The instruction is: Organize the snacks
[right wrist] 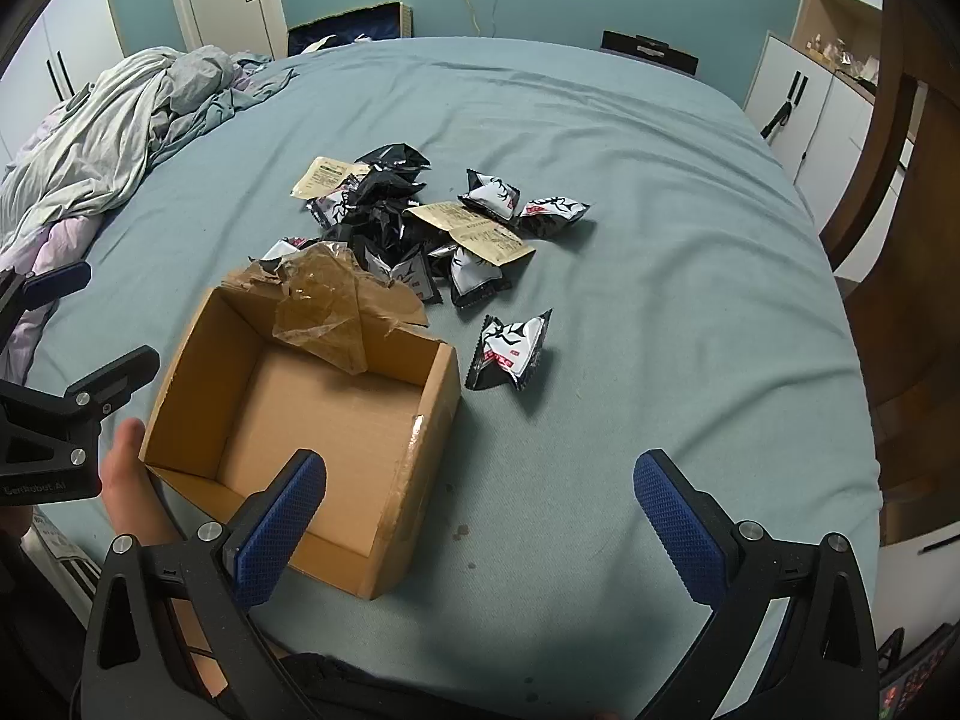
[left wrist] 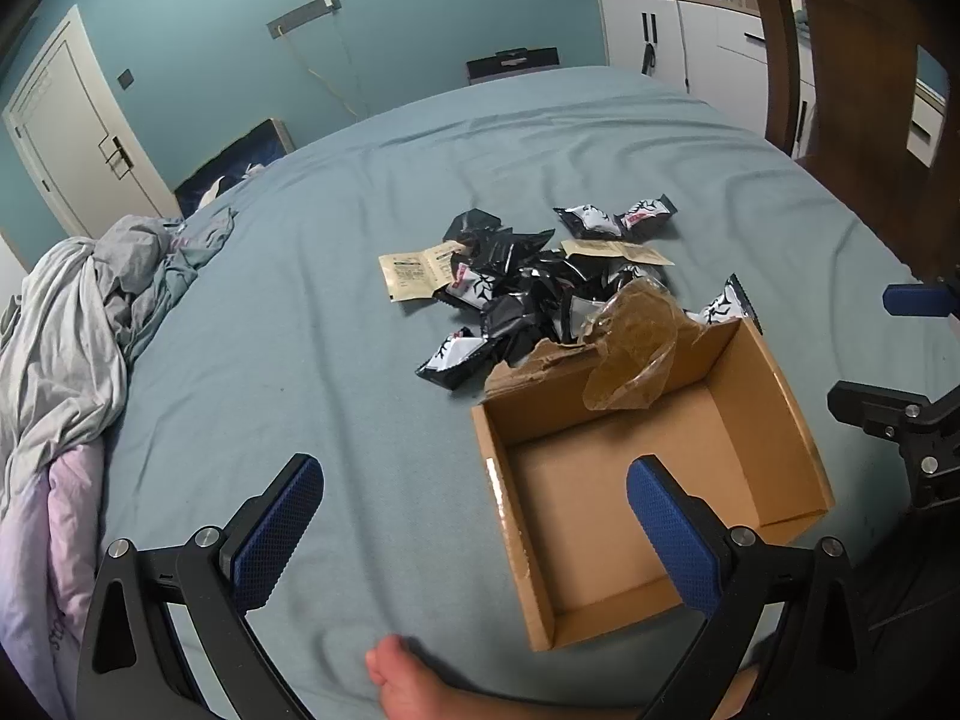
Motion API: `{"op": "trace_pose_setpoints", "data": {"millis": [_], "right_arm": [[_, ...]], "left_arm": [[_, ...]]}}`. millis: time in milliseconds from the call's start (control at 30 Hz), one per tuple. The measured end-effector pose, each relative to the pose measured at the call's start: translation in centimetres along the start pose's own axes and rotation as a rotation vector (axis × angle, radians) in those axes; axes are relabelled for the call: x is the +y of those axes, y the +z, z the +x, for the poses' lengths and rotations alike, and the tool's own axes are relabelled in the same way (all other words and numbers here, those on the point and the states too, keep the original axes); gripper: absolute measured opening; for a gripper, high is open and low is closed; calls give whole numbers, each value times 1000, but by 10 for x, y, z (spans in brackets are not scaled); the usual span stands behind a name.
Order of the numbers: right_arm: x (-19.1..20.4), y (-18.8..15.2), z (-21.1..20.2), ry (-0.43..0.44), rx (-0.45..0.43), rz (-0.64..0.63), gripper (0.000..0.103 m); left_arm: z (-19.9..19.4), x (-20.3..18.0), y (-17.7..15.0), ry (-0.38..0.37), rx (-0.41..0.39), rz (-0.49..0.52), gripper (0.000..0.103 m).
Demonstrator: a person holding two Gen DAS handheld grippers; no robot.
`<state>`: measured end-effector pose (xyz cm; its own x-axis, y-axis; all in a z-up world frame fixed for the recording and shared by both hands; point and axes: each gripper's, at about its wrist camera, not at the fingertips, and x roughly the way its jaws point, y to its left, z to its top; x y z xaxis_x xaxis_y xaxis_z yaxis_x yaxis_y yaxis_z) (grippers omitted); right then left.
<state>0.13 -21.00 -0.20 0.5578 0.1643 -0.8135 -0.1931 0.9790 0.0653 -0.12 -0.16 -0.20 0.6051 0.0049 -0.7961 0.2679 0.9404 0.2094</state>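
Empty cardboard box [right wrist: 336, 420], snack packets [right wrist: 420, 222] heaped beside, possibly touching

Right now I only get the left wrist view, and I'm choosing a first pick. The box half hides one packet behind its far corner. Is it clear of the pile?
Observer: Yes. The right wrist view shows that lone packet whole, flat on the sheet, apart from the pile and beside the cardboard box.
Operator: Is the right gripper free to take it?
Observer: The right gripper is wide open, with nothing between its fingers.
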Motion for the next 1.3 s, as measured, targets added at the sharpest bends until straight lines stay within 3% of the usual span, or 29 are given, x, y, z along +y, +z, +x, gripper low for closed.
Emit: {"op": "trace_pose_setpoints", "data": {"millis": [1300], "right_arm": [[-1,-1,-1,-5,-5,5,103]], "left_arm": [[2,-1,-2,-1,28,13,103]]}}
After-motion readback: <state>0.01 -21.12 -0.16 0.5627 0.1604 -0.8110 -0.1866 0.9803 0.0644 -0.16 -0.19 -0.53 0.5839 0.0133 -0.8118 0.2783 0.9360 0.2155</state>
